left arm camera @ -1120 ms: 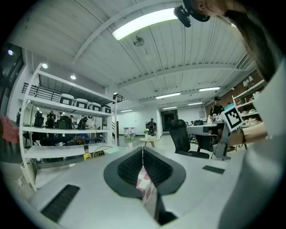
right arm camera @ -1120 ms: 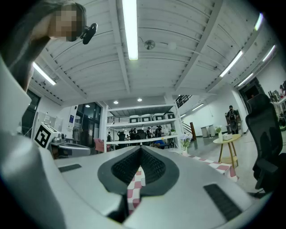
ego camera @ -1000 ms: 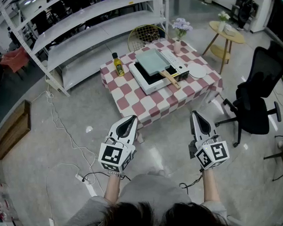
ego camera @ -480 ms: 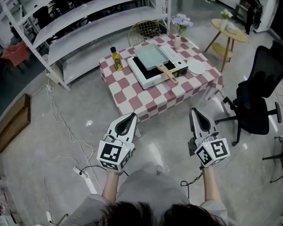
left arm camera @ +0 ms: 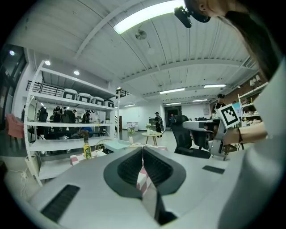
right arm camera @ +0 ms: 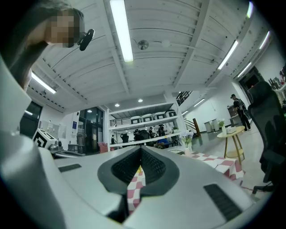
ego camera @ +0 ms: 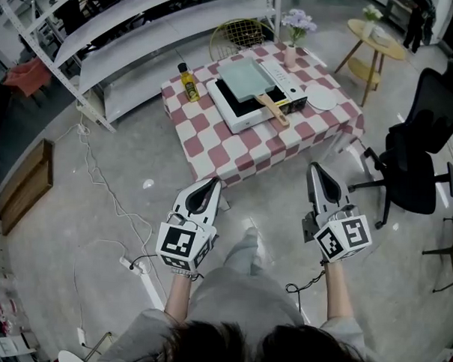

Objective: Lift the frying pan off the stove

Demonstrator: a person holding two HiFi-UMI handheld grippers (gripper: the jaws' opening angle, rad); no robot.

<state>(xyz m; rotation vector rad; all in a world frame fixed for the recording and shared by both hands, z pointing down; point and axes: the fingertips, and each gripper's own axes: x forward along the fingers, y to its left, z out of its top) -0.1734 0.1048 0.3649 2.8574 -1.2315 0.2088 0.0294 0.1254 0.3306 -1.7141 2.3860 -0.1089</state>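
— Pan (ego camera: 246,78), which way from the jaws?
— Straight ahead, sitting on the stove (ego camera: 238,124) on the checked table (ego camera: 235,158). Well apart from both grippers, with bare floor (ego camera: 137,172) between.

— And the jaws?
— Left gripper (ego camera: 213,185): pressed together, pinching nothing. Right gripper (ego camera: 315,170): the same, closed and empty. Only a thin slit of checked cloth visible between the pads in each gripper view.

— Long axis to reckon with?
— Handle (ego camera: 273,109): wooden, running from the pan's near edge toward the near right in the head view. Free end past the stove's front edge, aimed roughly at the right gripper.

— Nearer side, then?
— Right, by the look of it. Handle end ahead and a little left of the right jaws, but farther off and well to the right of the left ones.

— Anything crowding the handle?
— Bottle (ego camera: 189,85) beside the stove's left end, plate (ego camera: 320,100) just beyond its right end. Both apart from the handle.

— So, the coming move?
— Probably: close the gap to the table, spread the right jaws, and come in across the handle, not along it. Keep the left free to steady the stove if needed.
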